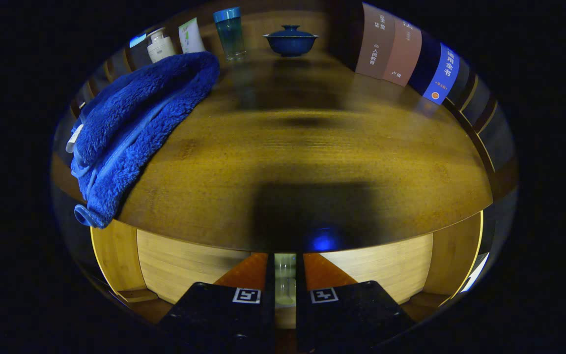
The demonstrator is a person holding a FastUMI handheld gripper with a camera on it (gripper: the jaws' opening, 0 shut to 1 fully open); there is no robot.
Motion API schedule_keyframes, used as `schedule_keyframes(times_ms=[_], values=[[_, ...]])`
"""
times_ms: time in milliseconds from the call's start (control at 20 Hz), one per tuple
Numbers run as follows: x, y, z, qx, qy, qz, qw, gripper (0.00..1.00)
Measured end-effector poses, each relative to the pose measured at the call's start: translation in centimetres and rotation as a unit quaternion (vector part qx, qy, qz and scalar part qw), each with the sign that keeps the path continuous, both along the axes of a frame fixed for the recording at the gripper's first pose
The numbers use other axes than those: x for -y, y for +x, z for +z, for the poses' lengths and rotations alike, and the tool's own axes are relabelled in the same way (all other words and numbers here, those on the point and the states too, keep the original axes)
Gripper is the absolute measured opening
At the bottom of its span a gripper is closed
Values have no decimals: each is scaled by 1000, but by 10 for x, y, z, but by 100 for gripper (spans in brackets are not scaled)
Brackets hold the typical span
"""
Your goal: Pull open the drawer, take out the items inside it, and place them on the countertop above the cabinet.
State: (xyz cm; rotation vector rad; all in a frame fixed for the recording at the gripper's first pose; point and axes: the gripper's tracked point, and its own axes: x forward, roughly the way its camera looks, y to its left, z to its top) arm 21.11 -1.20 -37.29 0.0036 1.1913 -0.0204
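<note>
My gripper (285, 285) sits just in front of the wooden countertop's (312, 162) front edge, about level with it. Its fingers (243, 300) are drawn close together and press on a small clear glass-like item (285, 278) held upright in the narrow gap. Below the countertop's edge, pale wooden panels of the cabinet and drawer (189, 265) show on both sides of the fingers. A dark shadow of the gripper falls on the countertop just ahead of the fingers, with a blue glint in it.
A fluffy blue towel (135, 128) lies on the countertop's left side and hangs over its front corner. At the back stand a white bottle (159, 45), a white tube (190, 35), a blue-green tumbler (230, 32) and a blue lidded bowl (291, 40). Books (401, 51) stand on the right.
</note>
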Motion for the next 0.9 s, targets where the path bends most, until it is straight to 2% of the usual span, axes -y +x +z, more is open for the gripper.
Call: schedule_keyframes(times_ms=[250,400,500,750,900], values=[[-2,-5,13,10,8,-3,1000,22],[-4,-16,37,23,7,17,1000,22],[-6,-28,51,33,14,17,999,22],[-11,-71,93,99,48,26,994,21],[-12,-87,128,154,62,26,986,22]])
